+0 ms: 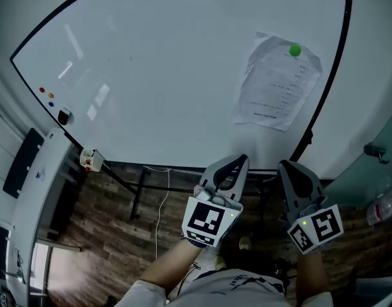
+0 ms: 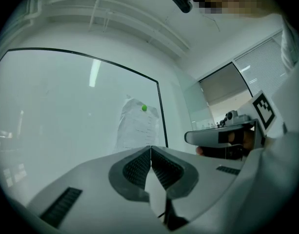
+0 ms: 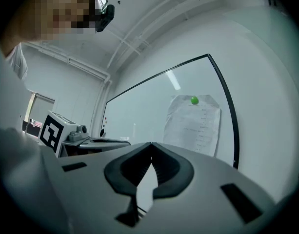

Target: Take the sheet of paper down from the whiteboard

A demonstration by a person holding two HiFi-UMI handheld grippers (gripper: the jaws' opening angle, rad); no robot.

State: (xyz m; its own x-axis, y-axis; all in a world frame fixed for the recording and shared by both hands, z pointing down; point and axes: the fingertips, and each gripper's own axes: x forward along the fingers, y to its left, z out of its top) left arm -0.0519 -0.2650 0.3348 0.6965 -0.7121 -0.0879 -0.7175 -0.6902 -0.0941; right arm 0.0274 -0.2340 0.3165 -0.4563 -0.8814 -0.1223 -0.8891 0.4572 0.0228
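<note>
The left gripper point(image 2: 150, 149) was closed and empty; the sheet of paper point(image 2: 138, 130) hung near the right edge of the whiteboard point(image 2: 66, 111), pinned by what seemed a green magnet point(image 2: 144, 108).

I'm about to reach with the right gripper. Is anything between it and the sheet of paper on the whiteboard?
Nothing visible is. The right gripper, jaws shut and empty, faces open air up to the sheet of paper, which a green magnet pins near its top edge to the whiteboard.
</note>
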